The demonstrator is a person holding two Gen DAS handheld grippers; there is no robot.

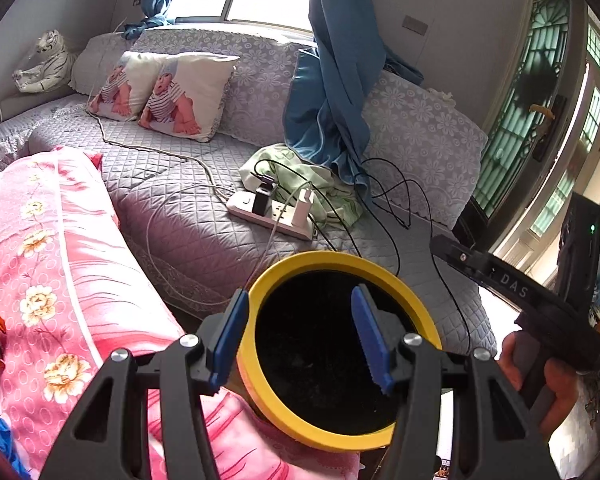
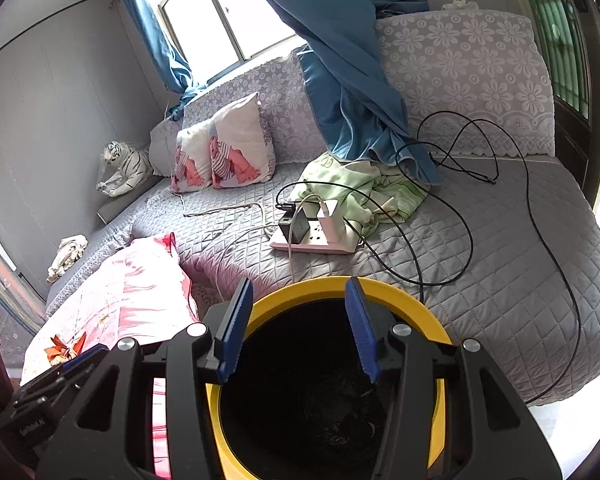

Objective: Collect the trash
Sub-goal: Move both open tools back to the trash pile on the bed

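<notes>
While I hold both tools over it, the sofa (image 2: 520,260) fills most of what I see, grey and quilted, with lace over its backrest. A blue curtain (image 2: 352,80) hangs from the window and trails onto the seat. Left of the sofa's edge lies a pink floral quilt (image 1: 60,264), and an orange wrapper (image 2: 62,350) rests on it, well left of my tools.

The bin (image 1: 380,276), yellow-rimmed with a black inside, sits directly below me, pressed against the quilt. My left gripper (image 1: 304,340) straddles its near-left rim: one blue pad is outside the wall, the other over the dark inside, jaws about half open and gripping nothing. My right gripper (image 2: 296,328) hangs over the mouth of the bin, also about half open and empty. Deep in the bin I can make out something dark, too dim to name.

Two printed cushions (image 2: 224,152) lean on the backrest, and a toy tiger (image 2: 124,168) sits in the far corner. A crumpled green cloth (image 2: 360,188) lies mid-seat beside a white power strip (image 2: 316,240) with chargers plugged in. Black cables (image 2: 460,208) loop from it across the seat, one passing just behind the bin's far rim. A pale rag (image 2: 66,256) lies at the far-left end.
</notes>
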